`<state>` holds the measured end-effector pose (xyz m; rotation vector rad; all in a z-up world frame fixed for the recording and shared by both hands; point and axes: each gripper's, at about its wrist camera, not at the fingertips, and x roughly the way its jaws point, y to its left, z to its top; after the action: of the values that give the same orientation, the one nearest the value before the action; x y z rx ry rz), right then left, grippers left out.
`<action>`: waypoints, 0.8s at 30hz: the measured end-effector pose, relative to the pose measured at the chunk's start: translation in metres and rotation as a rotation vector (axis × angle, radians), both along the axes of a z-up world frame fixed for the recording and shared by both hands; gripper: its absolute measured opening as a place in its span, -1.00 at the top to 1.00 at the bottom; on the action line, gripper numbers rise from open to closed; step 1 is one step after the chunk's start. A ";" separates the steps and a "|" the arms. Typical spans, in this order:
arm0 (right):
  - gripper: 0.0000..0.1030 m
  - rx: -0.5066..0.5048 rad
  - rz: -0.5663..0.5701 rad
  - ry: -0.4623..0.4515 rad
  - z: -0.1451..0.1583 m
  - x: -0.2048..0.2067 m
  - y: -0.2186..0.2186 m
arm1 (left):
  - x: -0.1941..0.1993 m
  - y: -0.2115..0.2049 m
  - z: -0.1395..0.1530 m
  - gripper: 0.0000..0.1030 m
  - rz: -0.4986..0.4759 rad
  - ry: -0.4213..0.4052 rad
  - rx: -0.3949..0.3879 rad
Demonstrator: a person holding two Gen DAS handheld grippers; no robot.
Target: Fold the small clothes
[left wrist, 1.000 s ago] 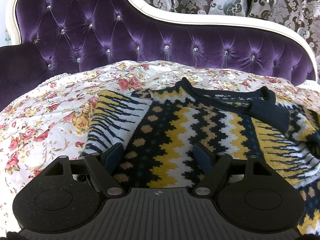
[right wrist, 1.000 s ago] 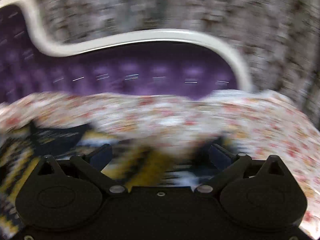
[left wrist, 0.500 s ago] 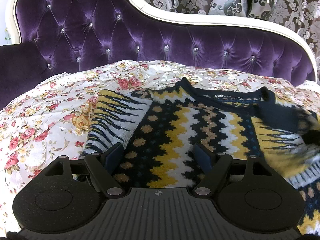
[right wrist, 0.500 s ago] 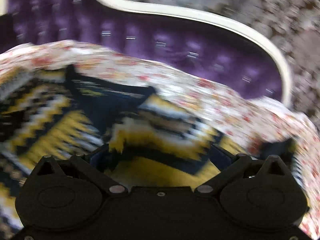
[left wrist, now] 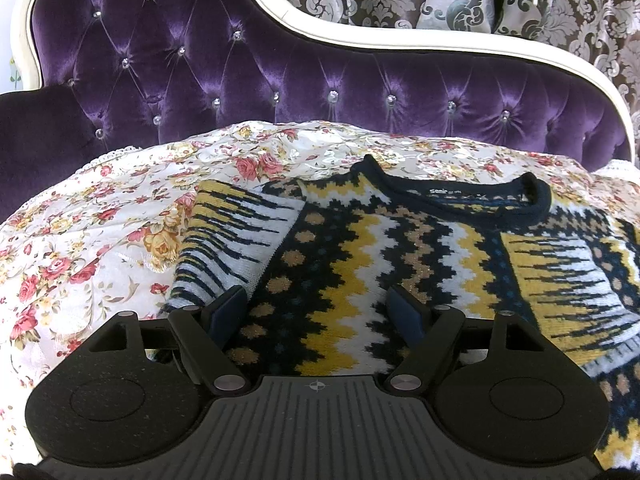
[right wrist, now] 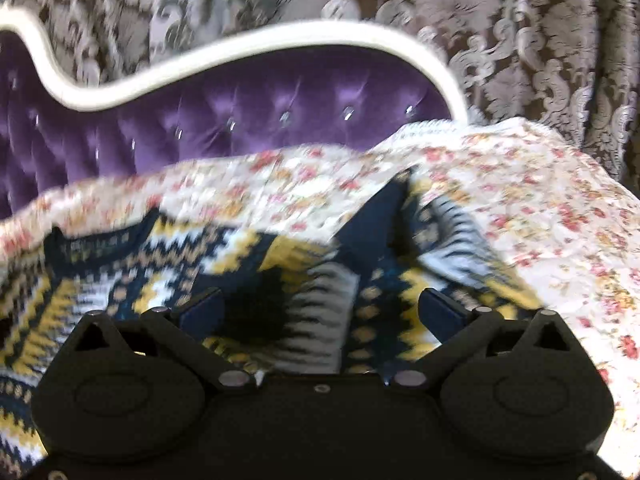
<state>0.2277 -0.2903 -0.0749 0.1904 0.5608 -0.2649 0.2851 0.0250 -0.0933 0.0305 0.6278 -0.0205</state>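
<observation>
A small knitted sweater [left wrist: 360, 264] in navy, yellow and white zigzags lies flat on the floral bedspread [left wrist: 100, 240], neck away from me. Its left sleeve is folded over the body on the left. Its right sleeve [left wrist: 560, 280] lies folded across the chest. My left gripper [left wrist: 318, 312] is open and empty, low over the sweater's lower middle. In the blurred right wrist view the sweater [right wrist: 160, 272] fills the lower left, and the folded sleeve [right wrist: 320, 300] lies between the fingers. My right gripper [right wrist: 320, 312] is open and empty just above it.
A purple tufted headboard [left wrist: 320, 80] with a white frame stands behind the bed. Patterned curtains [right wrist: 540, 60] hang behind it. The bedspread [right wrist: 540, 220] falls away at the right edge.
The right gripper swung left over the sweater and back, and the right sleeve now lies folded flat across the chest. The left gripper has not moved.
</observation>
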 end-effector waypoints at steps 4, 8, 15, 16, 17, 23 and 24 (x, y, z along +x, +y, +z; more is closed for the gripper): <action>-0.99 0.001 -0.025 -0.095 0.003 -0.012 -0.022 | 0.000 0.001 -0.001 -0.50 0.000 0.002 0.001; -0.99 -0.095 -0.099 -0.074 -0.003 -0.011 -0.037 | 0.000 0.000 0.000 -0.50 0.000 -0.001 0.005; -0.98 0.004 0.037 -0.065 -0.003 0.000 -0.016 | 0.000 -0.001 0.000 -0.50 -0.002 -0.001 0.012; -0.98 0.006 0.058 -0.063 -0.005 0.003 -0.010 | 0.000 -0.001 0.000 -0.50 -0.002 -0.002 0.014; -0.98 0.001 0.078 -0.058 -0.008 0.009 -0.002 | 0.000 -0.001 0.000 -0.50 -0.002 -0.002 0.016; -0.98 -0.168 0.174 0.136 -0.043 0.031 0.043 | 0.000 -0.001 0.000 -0.50 -0.002 0.001 0.019; -0.98 -0.149 0.170 0.116 -0.044 0.025 0.042 | 0.000 -0.001 0.000 -0.50 -0.002 0.001 0.018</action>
<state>0.2529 -0.2482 -0.1187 -0.0172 0.6656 -0.1522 0.2849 0.0240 -0.0931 0.0489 0.6286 -0.0167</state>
